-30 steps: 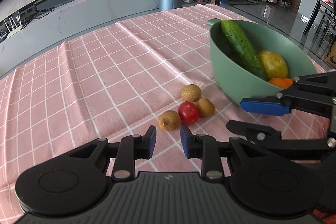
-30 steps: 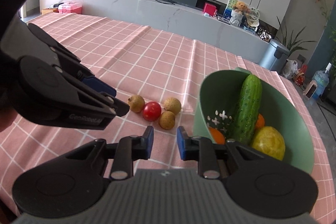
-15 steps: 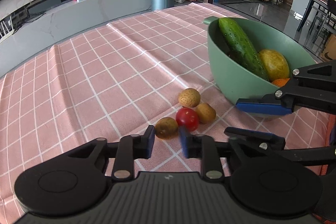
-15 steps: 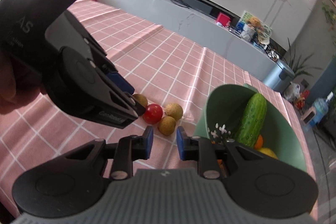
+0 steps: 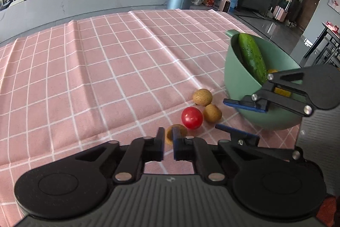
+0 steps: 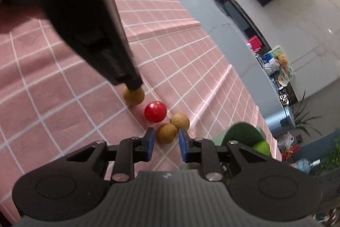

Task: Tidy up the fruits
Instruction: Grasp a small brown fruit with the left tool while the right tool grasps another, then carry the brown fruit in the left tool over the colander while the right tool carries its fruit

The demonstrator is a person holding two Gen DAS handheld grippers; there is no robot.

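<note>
1. Fruits are lying in a loose cluster on the pink checked tablecloth (image 5: 106,69), beside the green plastic bowl (image 5: 238,82): one round red cherry tomato (image 5: 191,117) and three small tan, rough-skinned round fruits.
2. The nearest tan fruit (image 5: 179,130) is sitting at the tips of the left gripper (image 5: 168,143); its jaws are nearly together, and the right wrist view is showing the dark fingertips pressing on top of this fruit (image 6: 133,95). Whether the pads are actually pinching it cannot be told from either view.
3. The second tan fruit (image 6: 166,133) is sitting between the blue pads (image 6: 150,143) of the right gripper (image 6: 165,144); small gaps are showing on both sides, so the jaws are standing apart from it and are not gripping.
4. The third tan fruit (image 6: 180,120) is touching the second one, on its far side, just beside the tomato.
5. The long dark-green cucumber (image 5: 251,56) is leaning inside the bowl, its upper end reaching the rim. A yellow fruit (image 5: 272,71) is lying behind it, mostly hidden by the right gripper.
6. The bowl is standing upright on the cloth, near the cluster and not touching it.
7. The right wrist view is blurred.
</note>
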